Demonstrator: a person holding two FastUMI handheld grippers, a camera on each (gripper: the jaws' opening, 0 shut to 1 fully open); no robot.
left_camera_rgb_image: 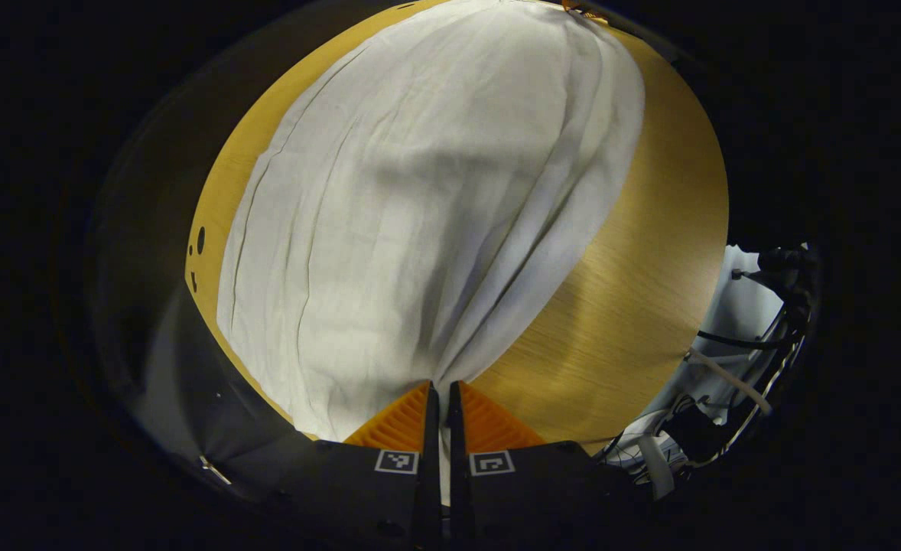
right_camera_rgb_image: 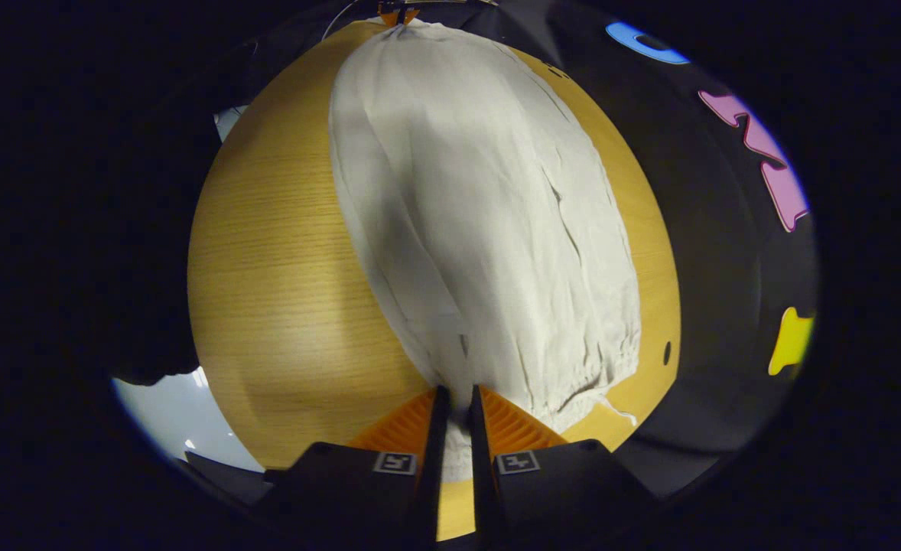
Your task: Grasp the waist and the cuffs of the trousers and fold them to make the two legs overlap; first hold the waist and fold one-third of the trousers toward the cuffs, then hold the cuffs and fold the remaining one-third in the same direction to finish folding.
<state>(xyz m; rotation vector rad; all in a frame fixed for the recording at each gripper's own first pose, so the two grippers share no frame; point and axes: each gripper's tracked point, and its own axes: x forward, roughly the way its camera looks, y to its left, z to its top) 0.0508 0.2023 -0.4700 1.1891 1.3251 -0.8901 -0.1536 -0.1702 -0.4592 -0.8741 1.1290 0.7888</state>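
I have the white trousers [left_camera_rgb_image: 420, 229] spread lengthwise across the wooden table [left_camera_rgb_image: 634, 306], and each claw is pinched on an end of them. In the left gripper view, the left gripper [left_camera_rgb_image: 440, 398] has its fingers drawn nearly together with a fold of cloth clamped between them; this end looks like the cuffs, though the bunching makes me unsure. In the right gripper view, the right gripper [right_camera_rgb_image: 455, 402] is closed on the gathered, elastic waist [right_camera_rgb_image: 588, 367] with its drawstring [right_camera_rgb_image: 619, 413] trailing onto the wood.

Bare table runs along both long edges of the trousers, wider on one side; on the other, the cloth lies near the table edge by a small dark hole [right_camera_rgb_image: 666, 353]. A tangle of cables [left_camera_rgb_image: 749, 360] sits beyond the table. The only markings I see are square black-and-white tags [left_camera_rgb_image: 397, 461] on the gripper bodies; no readable writing.
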